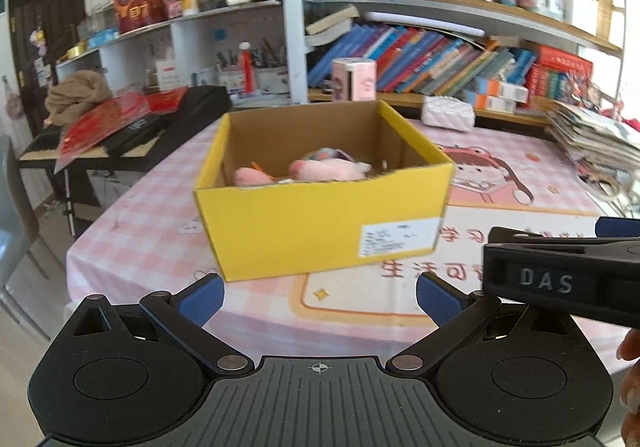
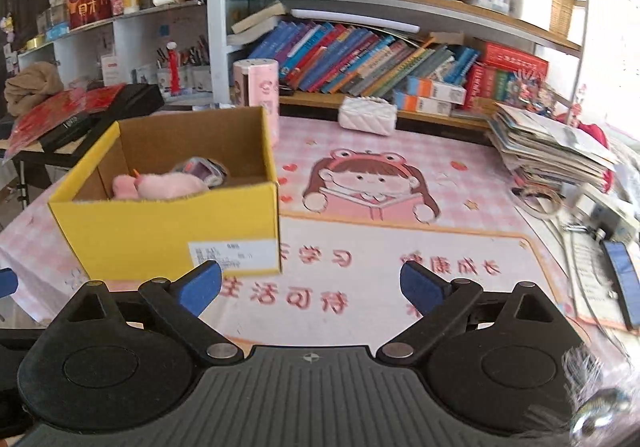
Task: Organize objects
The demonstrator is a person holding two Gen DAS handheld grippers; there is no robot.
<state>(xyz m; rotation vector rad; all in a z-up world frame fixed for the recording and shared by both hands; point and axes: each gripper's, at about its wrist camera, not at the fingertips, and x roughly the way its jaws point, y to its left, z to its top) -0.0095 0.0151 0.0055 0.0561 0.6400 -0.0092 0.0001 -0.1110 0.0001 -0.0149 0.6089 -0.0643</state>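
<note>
A yellow cardboard box (image 1: 320, 223) (image 2: 160, 231) stands open on the pink checked tablecloth (image 1: 160, 231) (image 2: 400, 287). Inside it lie a pink plush toy (image 1: 324, 169) (image 2: 160, 185) and a small purple-and-clear item (image 2: 200, 169). My left gripper (image 1: 318, 297) is open just short of the box's near wall, nothing between its blue pads. My right gripper (image 2: 310, 285) is open too, over the cloth's printed text, to the right of the box's near corner. The right gripper's black body (image 1: 560, 279) shows at the right of the left wrist view.
A bookshelf (image 2: 400, 59) full of books runs along the far side. A white quilted purse (image 2: 368, 115), a pink cylinder (image 2: 260, 87), a stack of papers (image 2: 548, 147), tape and a phone (image 2: 624, 279) lie on the table. A black keyboard (image 1: 132, 127) stands left.
</note>
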